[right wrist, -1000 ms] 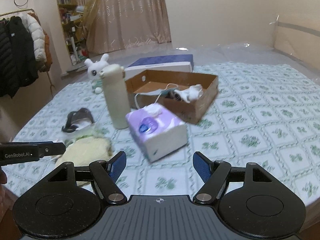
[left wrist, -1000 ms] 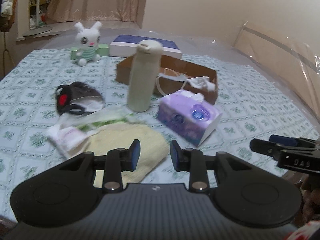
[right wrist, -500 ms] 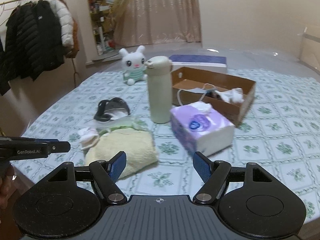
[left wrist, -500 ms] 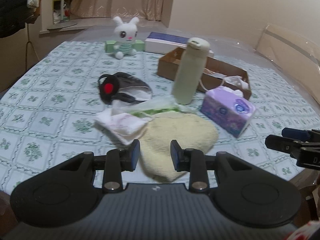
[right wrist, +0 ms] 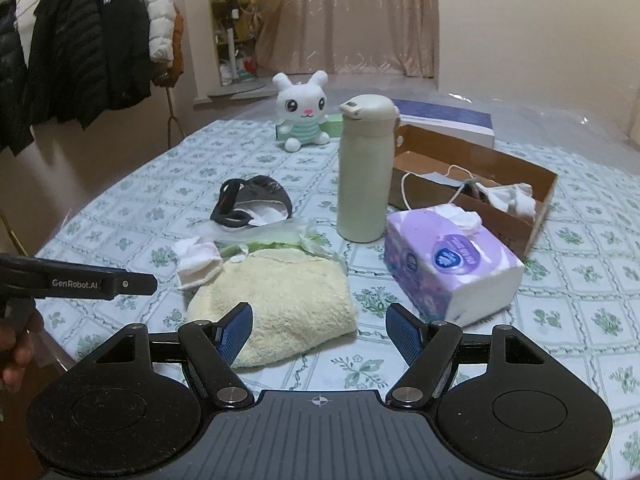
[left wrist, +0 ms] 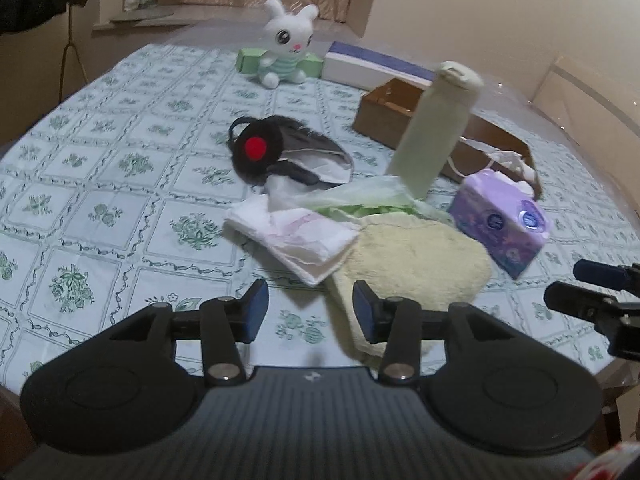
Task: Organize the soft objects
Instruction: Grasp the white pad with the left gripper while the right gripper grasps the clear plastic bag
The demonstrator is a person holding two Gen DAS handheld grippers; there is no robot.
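Lying ahead of open jaws: towel [left wrist: 416, 264]

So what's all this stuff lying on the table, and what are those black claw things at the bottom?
Towel: one, pale yellow, near edge, closest to both grippers.
White cloth: one, crumpled, overlapping the towel's left edge.
Plastic bag: one, clear and green, behind the towel.
Eye mask: one, black with red spot, mid-table.
Flask: one, cream, upright, centre.
Tissue pack: one, purple, right of towel.
Cardboard box: one, brown, open, white items inside.
Plush rabbit: one, white, far side.
Flat box: one, blue and white, behind the cardboard box.
Coats: several, dark and white, hanging at left.
Left gripper: black, jaws just opened wider, empty.
Right gripper: black, open, empty.
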